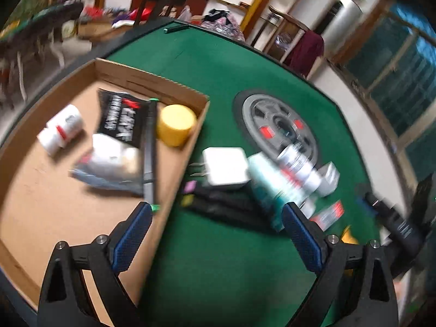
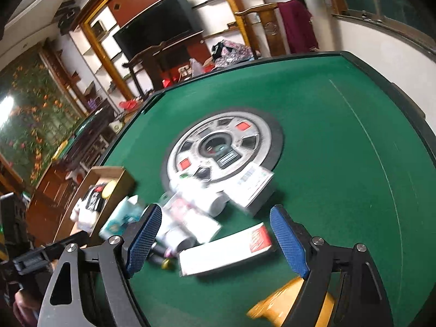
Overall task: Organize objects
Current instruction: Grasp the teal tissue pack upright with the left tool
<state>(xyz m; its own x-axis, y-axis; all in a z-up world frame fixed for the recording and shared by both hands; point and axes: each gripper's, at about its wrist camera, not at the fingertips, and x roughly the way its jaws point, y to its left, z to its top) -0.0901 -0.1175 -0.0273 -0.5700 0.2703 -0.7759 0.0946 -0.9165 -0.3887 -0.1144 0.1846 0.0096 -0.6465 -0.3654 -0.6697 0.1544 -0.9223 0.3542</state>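
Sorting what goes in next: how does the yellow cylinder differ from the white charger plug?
The yellow cylinder sits inside the cardboard box, in its corner; the white charger plug lies outside on the green table, right beside the box wall. The cylinder is round and yellow; the plug is squarish and white, with metal prongs pointing toward the box. The plug rests against other loose items; the cylinder stands alone. Neither is held.

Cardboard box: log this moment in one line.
cardboard box: partly filled | white charger: on table | left hand-held gripper: open, empty | right hand-held gripper: open, empty
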